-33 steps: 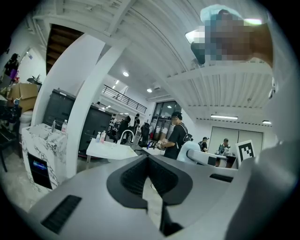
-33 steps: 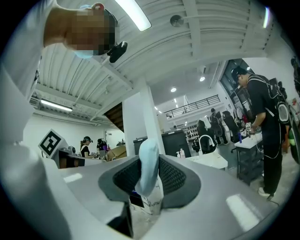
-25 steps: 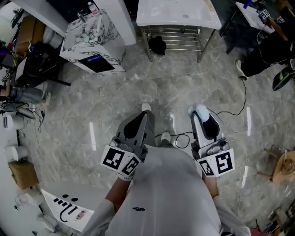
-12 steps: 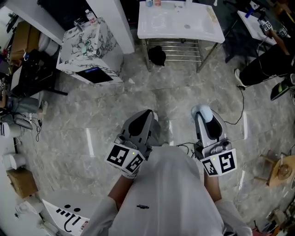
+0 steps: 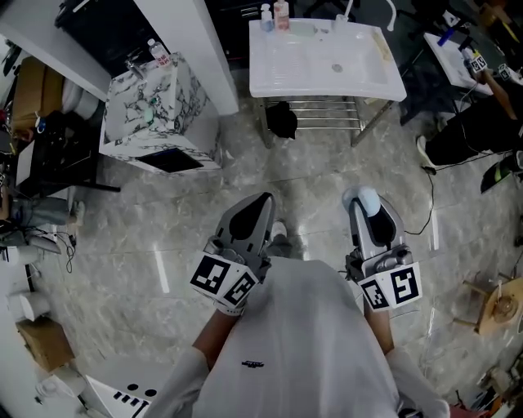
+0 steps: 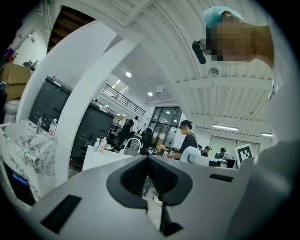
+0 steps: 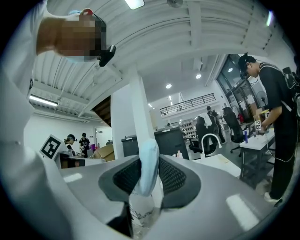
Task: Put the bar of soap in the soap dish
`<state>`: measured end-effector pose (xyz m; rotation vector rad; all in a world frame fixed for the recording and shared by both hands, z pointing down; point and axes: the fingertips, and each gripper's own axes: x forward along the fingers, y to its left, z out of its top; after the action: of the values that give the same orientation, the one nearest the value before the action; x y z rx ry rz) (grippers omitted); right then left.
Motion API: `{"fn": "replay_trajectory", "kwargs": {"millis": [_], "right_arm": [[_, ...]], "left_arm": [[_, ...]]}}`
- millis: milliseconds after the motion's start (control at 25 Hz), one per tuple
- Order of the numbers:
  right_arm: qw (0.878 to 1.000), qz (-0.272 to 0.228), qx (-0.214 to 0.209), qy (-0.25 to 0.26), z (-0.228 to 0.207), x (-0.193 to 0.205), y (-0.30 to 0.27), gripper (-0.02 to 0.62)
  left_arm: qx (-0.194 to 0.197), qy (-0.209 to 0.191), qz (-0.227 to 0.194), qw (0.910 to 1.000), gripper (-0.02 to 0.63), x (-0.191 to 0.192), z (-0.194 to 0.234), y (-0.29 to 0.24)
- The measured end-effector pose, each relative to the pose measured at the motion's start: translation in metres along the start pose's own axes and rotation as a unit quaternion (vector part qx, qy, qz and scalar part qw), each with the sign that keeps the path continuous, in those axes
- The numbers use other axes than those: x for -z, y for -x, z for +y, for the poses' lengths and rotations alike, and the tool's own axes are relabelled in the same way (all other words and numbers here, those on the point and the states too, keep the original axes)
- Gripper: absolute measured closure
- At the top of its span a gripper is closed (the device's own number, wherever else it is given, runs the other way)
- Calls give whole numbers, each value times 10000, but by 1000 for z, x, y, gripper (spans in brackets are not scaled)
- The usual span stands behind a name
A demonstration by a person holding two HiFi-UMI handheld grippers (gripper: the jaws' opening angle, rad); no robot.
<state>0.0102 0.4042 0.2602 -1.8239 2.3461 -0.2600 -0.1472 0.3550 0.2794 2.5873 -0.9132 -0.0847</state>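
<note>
In the head view a white sink unit (image 5: 327,61) stands ahead across the floor, with two bottles (image 5: 274,15) and a small pale green dish-like thing (image 5: 301,29) at its back edge. My right gripper (image 5: 364,204) points level toward it, shut on a pale blue bar of soap (image 5: 365,197). The right gripper view shows the soap (image 7: 149,161) upright between the pads of that gripper (image 7: 149,180). My left gripper (image 5: 252,214) is held level beside it, and in the left gripper view it (image 6: 149,180) is shut with nothing in it.
A marble-patterned cabinet (image 5: 155,106) and a white pillar (image 5: 184,41) stand to the left of the sink. Under the sink are a wire rack (image 5: 327,110) and a black object (image 5: 282,122). A cable (image 5: 426,204) lies on the floor at right, near a seated person's legs (image 5: 474,131).
The sink and the cabinet have come nearer and more of the sink top shows. Both grippers have travelled forward together, the soap still held in the right one.
</note>
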Motion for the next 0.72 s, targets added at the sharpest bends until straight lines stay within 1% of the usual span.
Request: {"fn": "replay_trajectory", "kwargs": {"millis": [160,320,560,720], "right_arm": [[10000,83,27,20,1,13,-34,468],[9998,74,157,-2,1,19,-60,468],[9997,44,212,95,4,14,-84,468],[9997,108,173,98,0,18,-98,468]], "left_arm": [[86,-83,-35,9999,597,-14,35,-15],[104,-36,-44,9999,597,-21,61,-22],[108,142,-16,9998,597,-17,80,-26],[71,208,-7,9998,597,-17,88,-30]]}}
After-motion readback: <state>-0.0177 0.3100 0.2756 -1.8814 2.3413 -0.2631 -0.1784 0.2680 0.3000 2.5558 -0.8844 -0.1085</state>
